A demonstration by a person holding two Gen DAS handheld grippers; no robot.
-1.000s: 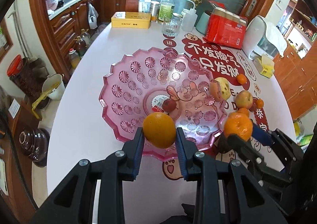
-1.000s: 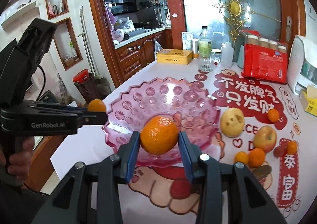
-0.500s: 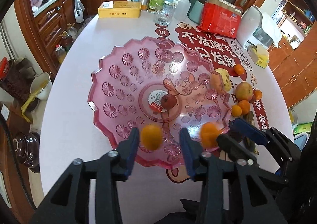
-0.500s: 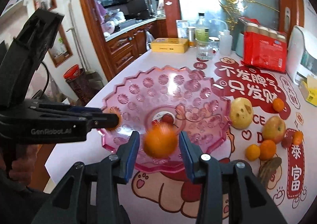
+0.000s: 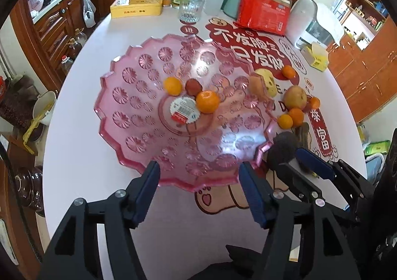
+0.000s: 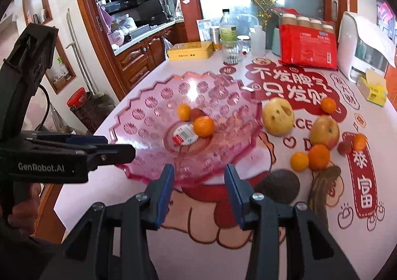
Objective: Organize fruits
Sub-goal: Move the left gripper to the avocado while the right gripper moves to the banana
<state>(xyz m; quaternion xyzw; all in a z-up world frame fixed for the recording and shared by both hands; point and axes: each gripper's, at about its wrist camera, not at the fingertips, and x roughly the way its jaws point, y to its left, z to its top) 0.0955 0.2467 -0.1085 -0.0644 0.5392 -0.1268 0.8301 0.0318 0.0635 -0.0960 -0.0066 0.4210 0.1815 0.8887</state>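
From the left wrist view, the left gripper [image 5: 198,185] hangs released over the near rim of the pink dish [image 5: 116,116], its jaws spread wide with nothing between them; in the dish's hollow lie two oranges, the larger orange [image 5: 208,102] beside the round label and a smaller orange [image 5: 173,85] behind it, with a dark red fruit [image 5: 193,86] between and touching both; the fruit still to be gathered lies off to the right of this gripper, past the dish's edge, where the avocado [image 5: 284,147] sits just in front of the right gripper [image 5: 295,156] (its far side is hidden by that gripper's fingers).

From the right wrist view, the right gripper [image 6: 199,175] is likewise released and empty, pointed at the dish's near rim; the avocado [image 6: 278,185] lies just right of its right finger, nearly touching, its long axis running roughly across the view; beyond it, further right and away, cluster two small oranges [image 6: 310,159], the apple [image 6: 324,132] and the yellow pear [image 6: 278,116], all on the table [image 6: 273,242].

So the right gripper is plainly the nearer one; the next pick probably calls for a short swing rightward, closing across the avocado's narrow width.
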